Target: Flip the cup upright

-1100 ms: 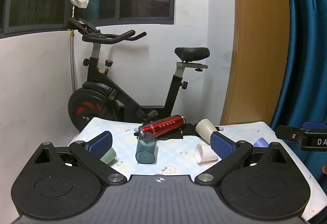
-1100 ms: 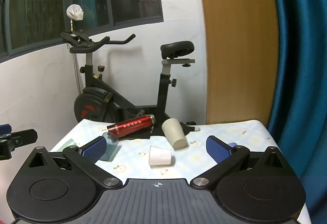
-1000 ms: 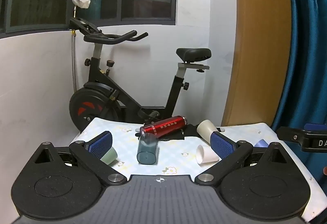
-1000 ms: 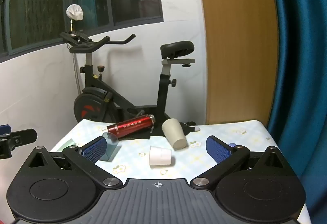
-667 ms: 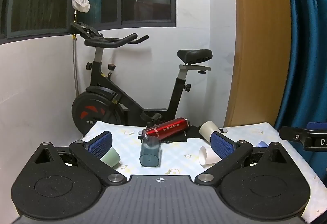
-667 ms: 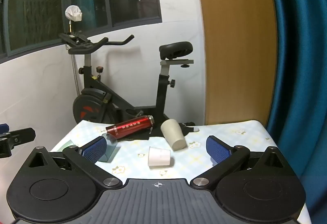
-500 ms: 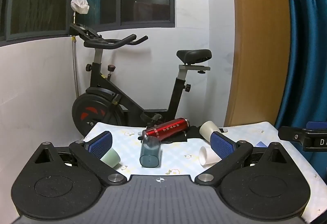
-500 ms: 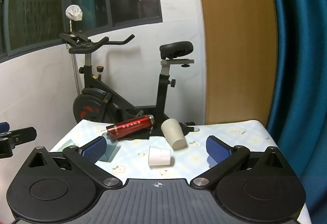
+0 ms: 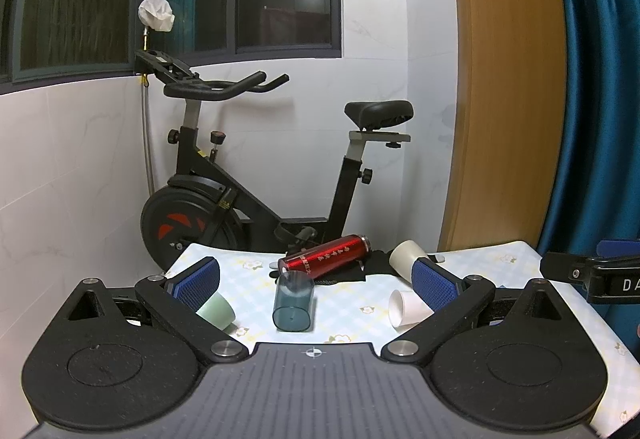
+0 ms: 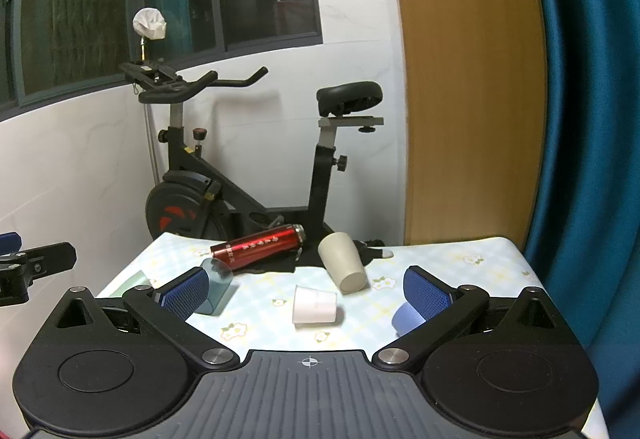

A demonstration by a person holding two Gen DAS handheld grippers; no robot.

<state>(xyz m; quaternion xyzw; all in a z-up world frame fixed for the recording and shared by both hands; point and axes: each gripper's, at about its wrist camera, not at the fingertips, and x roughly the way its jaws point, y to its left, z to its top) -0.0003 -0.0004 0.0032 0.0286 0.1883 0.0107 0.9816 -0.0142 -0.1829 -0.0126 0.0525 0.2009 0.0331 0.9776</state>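
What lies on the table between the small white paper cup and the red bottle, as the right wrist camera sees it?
In the right wrist view, only bare flowered tablecloth and the edge of a black cloth lie between the small white paper cup and the red bottle.

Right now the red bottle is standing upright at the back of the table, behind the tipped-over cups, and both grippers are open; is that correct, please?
Not quite: the red bottle is lying on its side, not standing, as the right wrist view shows. The rest holds: it sits at the back of the table behind the tipped-over cups, and the left gripper and right gripper are both open.
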